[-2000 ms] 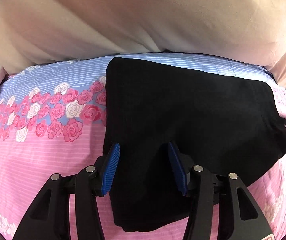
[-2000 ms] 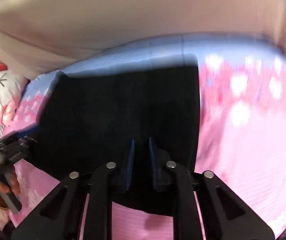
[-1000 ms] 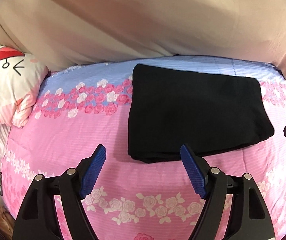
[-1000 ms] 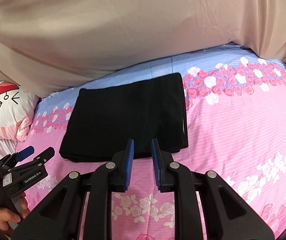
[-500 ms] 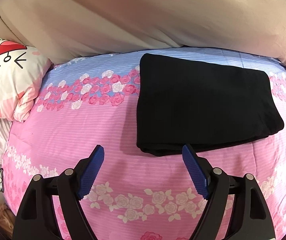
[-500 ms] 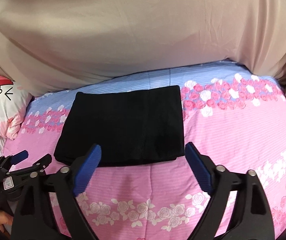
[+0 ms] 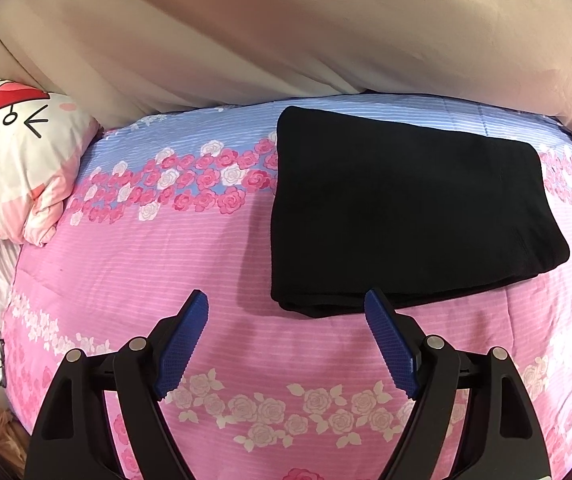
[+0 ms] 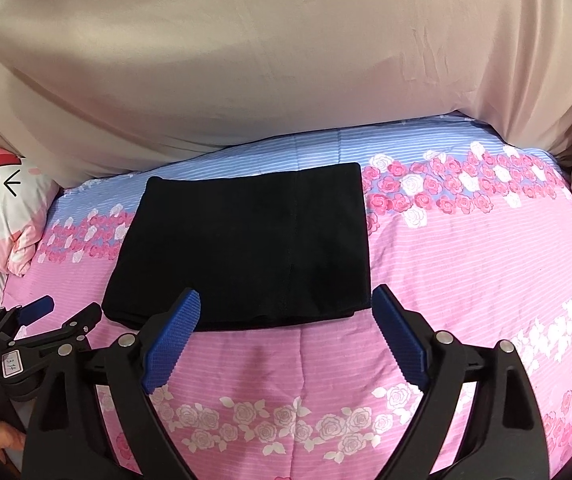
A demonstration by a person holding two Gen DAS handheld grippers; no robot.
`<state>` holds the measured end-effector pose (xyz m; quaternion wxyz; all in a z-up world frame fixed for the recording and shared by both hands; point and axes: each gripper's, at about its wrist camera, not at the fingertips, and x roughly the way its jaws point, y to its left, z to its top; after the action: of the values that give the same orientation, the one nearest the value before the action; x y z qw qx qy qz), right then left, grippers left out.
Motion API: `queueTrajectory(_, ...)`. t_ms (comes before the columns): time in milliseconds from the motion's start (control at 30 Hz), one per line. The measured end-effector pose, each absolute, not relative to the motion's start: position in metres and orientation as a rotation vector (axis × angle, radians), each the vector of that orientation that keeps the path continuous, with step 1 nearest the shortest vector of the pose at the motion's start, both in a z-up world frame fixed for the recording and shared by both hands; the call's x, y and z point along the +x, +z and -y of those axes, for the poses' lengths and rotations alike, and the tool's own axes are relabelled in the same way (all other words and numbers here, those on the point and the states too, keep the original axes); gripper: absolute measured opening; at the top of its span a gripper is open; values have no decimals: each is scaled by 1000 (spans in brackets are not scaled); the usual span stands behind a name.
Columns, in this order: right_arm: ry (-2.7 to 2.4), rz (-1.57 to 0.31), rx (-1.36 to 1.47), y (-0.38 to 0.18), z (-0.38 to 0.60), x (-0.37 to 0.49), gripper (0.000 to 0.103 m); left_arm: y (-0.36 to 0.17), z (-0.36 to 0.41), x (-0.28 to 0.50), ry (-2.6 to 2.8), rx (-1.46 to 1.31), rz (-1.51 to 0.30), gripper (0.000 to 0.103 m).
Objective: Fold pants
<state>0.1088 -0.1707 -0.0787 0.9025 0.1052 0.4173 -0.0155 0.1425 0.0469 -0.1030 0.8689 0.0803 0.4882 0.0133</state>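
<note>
We have let go and pulled back: our left gripper (image 7: 286,336) and right gripper (image 8: 286,330) now both gape empty, clear of the black pants (image 8: 246,248), which lie folded flat on the bed (image 8: 465,280); the folding looks finished.

- Soft, even indoor light is filling both views, without glare.
- Fisheye lenses are bending the edges; dark vignettes are ringing the corners.
- Focus is staying sharp throughout.
</note>
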Motion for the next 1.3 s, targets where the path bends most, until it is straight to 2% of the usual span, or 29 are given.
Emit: queueTrajectory(1300, -46, -877, 227, -81, 175, 107, 86, -107, -39, 145, 13, 175, -1027, 78)
